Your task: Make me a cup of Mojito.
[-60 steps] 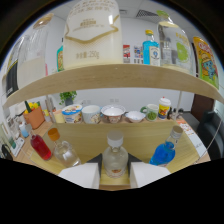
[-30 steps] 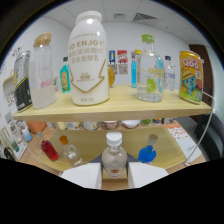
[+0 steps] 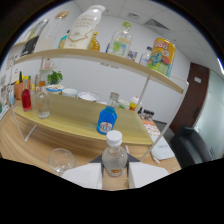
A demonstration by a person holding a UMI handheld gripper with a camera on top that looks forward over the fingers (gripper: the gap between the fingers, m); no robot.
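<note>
Clear plastic, a white screw cap and a small orange-edged label: that is the small bottle of colourless liquid (image 3: 114, 158) that the hand-held gripper (image 3: 114, 176) is grasping, its two pale fingers pressed against either side of the bottle's lower body. The bottle stands upright and looks nearly full, the cap still on.

Judging by that, the mojito is barely begun. The empty clear drinking glass (image 3: 61, 160) sits on the wooden tabletop (image 3: 30, 147) just to one side of the held bottle, and nothing has been poured into it as far as I can see: no mint, no ice, no liquid. Pouring, adding the other ingredients and mixing all appear to be left.

Beyond the held bottle, on the low wooden shelf (image 3: 80, 117), stands a squat blue-liquid bottle with a clear stopper (image 3: 107, 120), almost directly behind the white cap. Further along that shelf from the held bottle are a clear glass bottle (image 3: 41, 102) and a red-liquid bottle (image 3: 26, 98), with white bowls (image 3: 88, 95) behind them. High above the held bottle, an upper shelf (image 3: 125, 62) carries a large white jug (image 3: 84, 27) and a yellow carton (image 3: 161, 56).
</note>
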